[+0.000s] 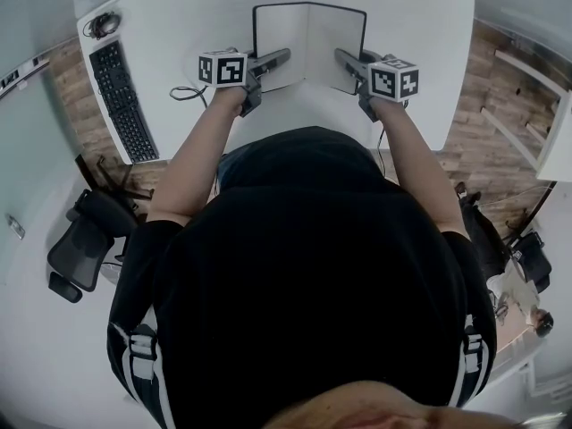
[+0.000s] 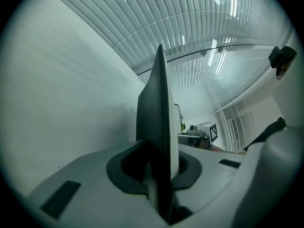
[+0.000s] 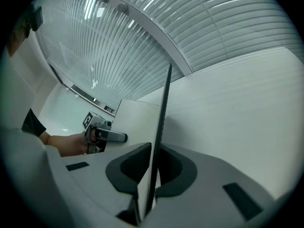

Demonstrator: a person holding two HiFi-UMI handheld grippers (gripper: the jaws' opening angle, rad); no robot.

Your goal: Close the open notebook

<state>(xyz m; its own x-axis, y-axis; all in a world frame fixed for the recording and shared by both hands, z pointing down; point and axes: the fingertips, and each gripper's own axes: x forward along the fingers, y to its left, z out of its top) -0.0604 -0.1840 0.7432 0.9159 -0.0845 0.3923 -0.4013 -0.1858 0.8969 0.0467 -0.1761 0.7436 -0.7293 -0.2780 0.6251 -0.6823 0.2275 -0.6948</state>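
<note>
An open notebook (image 1: 308, 43) with a black cover and white pages lies near the far edge of the white table (image 1: 179, 16). My left gripper (image 1: 284, 56) is shut on its left half near the bottom corner. In the left gripper view that cover and its pages (image 2: 159, 127) stand edge-on between the jaws of the left gripper (image 2: 161, 194). My right gripper (image 1: 341, 56) is shut on the right half. In the right gripper view the thin cover (image 3: 161, 127) runs up from the right gripper (image 3: 145, 194), with the left gripper (image 3: 102, 134) across the page.
A black keyboard (image 1: 121, 96) lies at the table's left side, with a coiled cable (image 1: 100, 25) behind it and another cable (image 1: 186, 92) near my left hand. A dark office chair (image 1: 85, 239) stands on the floor at left. Window blinds (image 2: 190, 27) fill the background.
</note>
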